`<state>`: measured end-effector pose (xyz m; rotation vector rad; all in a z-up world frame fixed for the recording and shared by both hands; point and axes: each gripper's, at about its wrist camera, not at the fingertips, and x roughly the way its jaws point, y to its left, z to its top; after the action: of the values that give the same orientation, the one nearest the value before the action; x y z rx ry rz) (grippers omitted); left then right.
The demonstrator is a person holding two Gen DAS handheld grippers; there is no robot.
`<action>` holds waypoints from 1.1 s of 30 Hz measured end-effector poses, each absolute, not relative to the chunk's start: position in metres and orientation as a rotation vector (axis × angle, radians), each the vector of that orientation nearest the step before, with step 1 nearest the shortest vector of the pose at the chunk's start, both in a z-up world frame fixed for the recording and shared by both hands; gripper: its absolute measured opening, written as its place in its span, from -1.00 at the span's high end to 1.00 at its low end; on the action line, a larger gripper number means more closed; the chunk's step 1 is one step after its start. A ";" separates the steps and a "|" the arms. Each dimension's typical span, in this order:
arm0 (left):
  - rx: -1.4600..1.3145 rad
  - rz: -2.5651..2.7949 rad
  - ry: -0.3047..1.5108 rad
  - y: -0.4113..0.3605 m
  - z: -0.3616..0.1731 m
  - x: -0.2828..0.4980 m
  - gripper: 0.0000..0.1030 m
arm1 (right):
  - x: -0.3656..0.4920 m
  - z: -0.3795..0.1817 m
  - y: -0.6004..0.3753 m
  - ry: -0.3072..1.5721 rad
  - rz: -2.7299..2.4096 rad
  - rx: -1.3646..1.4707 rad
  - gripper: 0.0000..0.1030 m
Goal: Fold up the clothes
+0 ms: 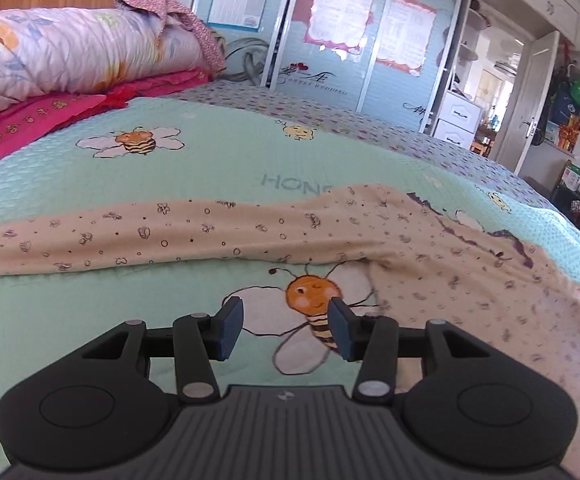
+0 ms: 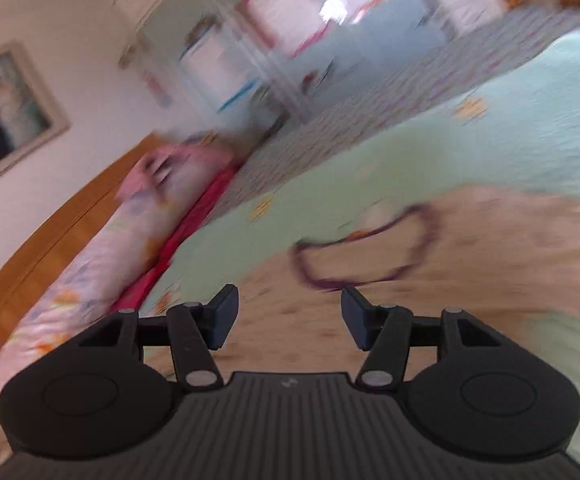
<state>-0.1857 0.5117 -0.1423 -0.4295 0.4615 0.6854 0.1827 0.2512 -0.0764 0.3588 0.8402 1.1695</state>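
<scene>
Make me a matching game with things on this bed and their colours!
Things:
1. sheet
2. shirt
3. pillow cover
4. neck trim

Colours:
A. purple
B. pink
C. mint green with bees
D. beige with tiny prints

Pairs: 1-C, 2-D, 3-B, 4-A

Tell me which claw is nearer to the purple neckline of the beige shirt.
Right, as far as I can judge. The right claw is open just short of the purple neckline. The left claw is open over the bee bedspread, the neckline off to its right.
</scene>
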 end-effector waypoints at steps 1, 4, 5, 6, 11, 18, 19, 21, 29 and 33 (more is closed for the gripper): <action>-0.414 0.686 0.451 0.515 -0.147 -0.184 0.04 | 0.195 -0.076 0.285 0.907 1.205 0.361 -0.15; -0.455 0.657 0.443 0.521 -0.166 -0.195 -0.01 | 0.227 -0.084 0.372 1.034 1.203 0.327 -0.15; -0.490 0.644 0.445 0.526 -0.170 -0.196 -0.02 | 0.237 -0.089 0.398 1.068 1.188 0.304 -0.15; -0.520 0.631 0.431 0.530 -0.171 -0.198 -0.06 | 0.247 -0.095 0.422 1.102 1.168 0.279 -0.15; -0.589 0.596 0.387 0.536 -0.176 -0.204 -0.11 | 0.270 -0.131 0.486 1.151 1.073 0.209 -0.15; -0.578 0.595 0.389 0.533 -0.175 -0.201 -0.14 | 0.253 -0.147 0.524 1.119 1.066 0.038 0.03; -0.574 0.596 0.390 0.533 -0.175 -0.200 -0.14 | 0.250 -0.149 0.529 1.112 1.064 0.012 0.06; -0.563 0.600 0.392 0.532 -0.174 -0.200 -0.14 | 0.242 -0.151 0.539 1.094 1.051 -0.051 0.91; -0.530 0.607 0.392 0.529 -0.172 -0.199 -0.15 | 0.249 -0.111 0.585 0.944 0.978 -0.130 0.99; -0.531 0.605 0.392 0.529 -0.172 -0.200 -0.15 | 0.248 -0.112 0.603 0.963 0.951 -0.203 0.46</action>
<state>-0.2002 0.5291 -0.1721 -0.5309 0.3920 0.6046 0.2478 0.6025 -0.1115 -0.2034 0.9630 0.9507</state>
